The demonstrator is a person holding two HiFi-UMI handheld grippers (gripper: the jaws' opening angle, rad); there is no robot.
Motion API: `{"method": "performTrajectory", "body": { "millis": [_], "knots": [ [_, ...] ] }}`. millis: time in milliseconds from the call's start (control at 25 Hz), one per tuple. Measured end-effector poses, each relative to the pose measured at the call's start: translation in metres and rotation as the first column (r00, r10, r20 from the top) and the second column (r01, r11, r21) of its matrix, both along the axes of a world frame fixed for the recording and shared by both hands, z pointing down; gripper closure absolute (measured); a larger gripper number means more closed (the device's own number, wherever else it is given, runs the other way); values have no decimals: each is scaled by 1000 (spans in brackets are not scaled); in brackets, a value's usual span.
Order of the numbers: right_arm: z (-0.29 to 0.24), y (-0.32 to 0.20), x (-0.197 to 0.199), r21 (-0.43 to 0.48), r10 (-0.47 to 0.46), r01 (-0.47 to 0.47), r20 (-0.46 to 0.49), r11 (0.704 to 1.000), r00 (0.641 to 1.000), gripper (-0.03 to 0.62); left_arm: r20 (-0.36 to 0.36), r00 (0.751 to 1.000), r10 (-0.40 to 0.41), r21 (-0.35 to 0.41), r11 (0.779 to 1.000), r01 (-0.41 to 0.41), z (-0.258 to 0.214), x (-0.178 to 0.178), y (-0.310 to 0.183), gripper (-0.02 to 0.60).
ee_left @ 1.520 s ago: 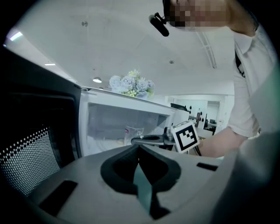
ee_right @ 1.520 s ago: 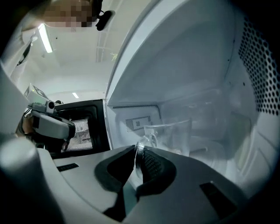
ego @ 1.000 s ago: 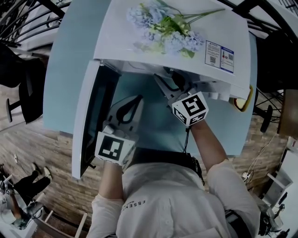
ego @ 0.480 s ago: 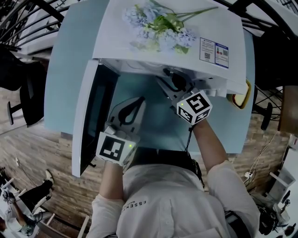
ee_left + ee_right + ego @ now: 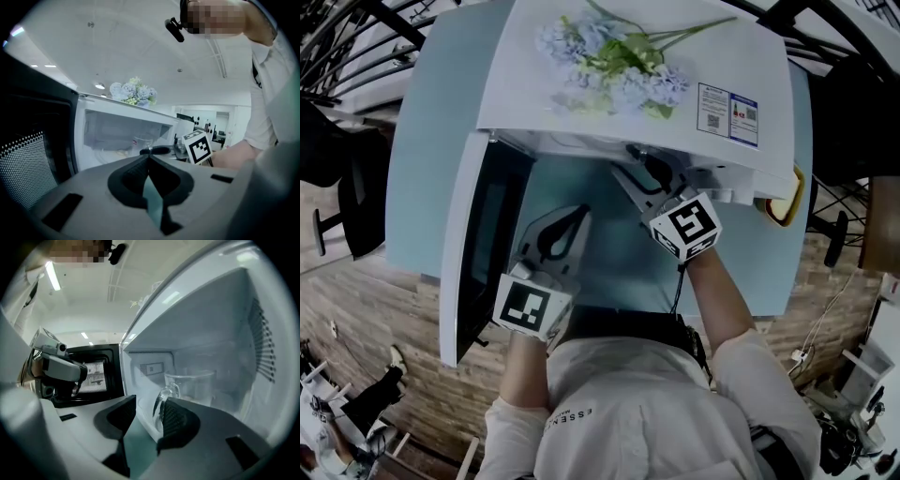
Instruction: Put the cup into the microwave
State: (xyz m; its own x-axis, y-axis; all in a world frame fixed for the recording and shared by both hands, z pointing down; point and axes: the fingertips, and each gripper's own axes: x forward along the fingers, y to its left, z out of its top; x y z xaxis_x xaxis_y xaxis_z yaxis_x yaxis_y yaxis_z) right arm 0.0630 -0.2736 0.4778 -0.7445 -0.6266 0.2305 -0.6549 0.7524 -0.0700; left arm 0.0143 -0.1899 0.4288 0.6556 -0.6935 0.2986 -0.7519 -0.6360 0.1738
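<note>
Clear glass cup with a handle (image 5: 192,383), standing upright on the floor of the white microwave oven (image 5: 534,112), well inside the cavity. White door with a dark window (image 5: 478,253) swung wide open to the left. On the oven's top, a bunch of pale blue artificial flowers with green leaves (image 5: 609,66) lying flat, near a small printed sticker (image 5: 727,111). All set on a light blue table (image 5: 427,141).

Right gripper (image 5: 146,411) at the mouth of the cavity, its 2 black ribbed fingers spread apart and clamped on nothing. Cup handle seen in the gap, close against the right-hand finger; touching or not, cannot tell. In the head view, tips tucked under the oven's front edge.

Left gripper (image 5: 148,161) held in front of the open door, over the table, its 2 fingers pressed together with nothing between. Pointed toward the cavity, well apart from the cup.
</note>
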Motion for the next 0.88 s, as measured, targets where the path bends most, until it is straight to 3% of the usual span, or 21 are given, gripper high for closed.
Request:
{"method": "performTrajectory", "body": {
  "millis": [280, 880],
  "knots": [
    [2, -5, -36, -20, -62, 62, 13, 998, 998, 431, -15, 1000, -6, -14, 1000, 6, 3, 2, -6, 580],
    [2, -2, 10, -46, 62, -62, -3, 997, 998, 431, -22, 999, 31, -32, 999, -32, 6, 6, -17, 580]
  ]
}}
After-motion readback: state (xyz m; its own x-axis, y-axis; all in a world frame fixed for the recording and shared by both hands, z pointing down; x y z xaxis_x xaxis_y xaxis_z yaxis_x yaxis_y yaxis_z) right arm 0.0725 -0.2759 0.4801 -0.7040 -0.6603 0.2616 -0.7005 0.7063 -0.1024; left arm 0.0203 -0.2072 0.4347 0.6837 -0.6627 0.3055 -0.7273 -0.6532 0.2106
